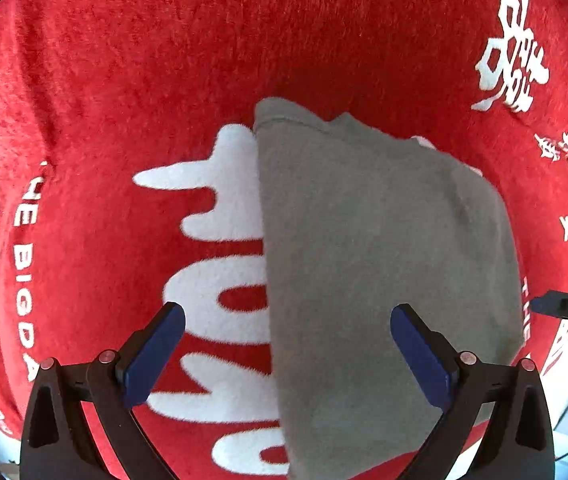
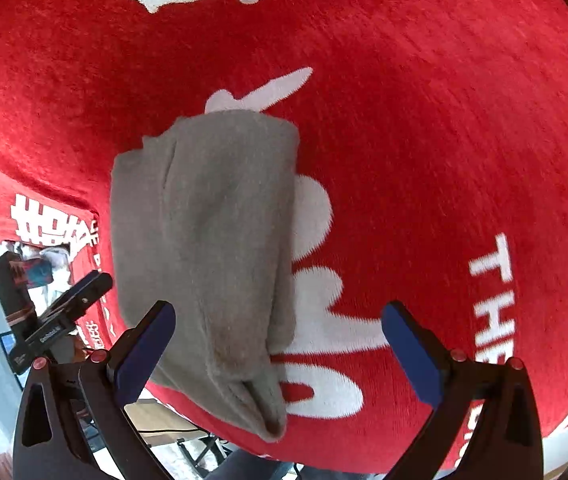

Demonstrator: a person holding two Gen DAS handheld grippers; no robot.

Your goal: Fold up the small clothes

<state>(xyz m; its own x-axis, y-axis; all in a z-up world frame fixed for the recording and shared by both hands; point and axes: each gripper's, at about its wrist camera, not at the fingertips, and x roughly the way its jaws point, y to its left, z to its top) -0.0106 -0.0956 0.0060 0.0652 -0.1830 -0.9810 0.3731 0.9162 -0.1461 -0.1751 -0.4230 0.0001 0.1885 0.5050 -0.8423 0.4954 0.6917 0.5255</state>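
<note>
Two wide-open grippers, left gripper (image 1: pixel 287 354) and right gripper (image 2: pixel 278 352), steeply downward over grey garment (image 1: pixel 384 264).

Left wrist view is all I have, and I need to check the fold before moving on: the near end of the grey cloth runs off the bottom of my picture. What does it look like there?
Observer: In the right wrist view the grey folded fabric garment ends in a narrow layered tip that lies near the edge of the red plush cloth with white lettering.
Operator: Are the right tongs holding it?
Observer: No. The right tongs are wide open above it, pads clear.
Operator: Can you see my left tongs from there?
Observer: Yes, the left tongs show at the left side of that view, beside the garment, not touching it.
</note>
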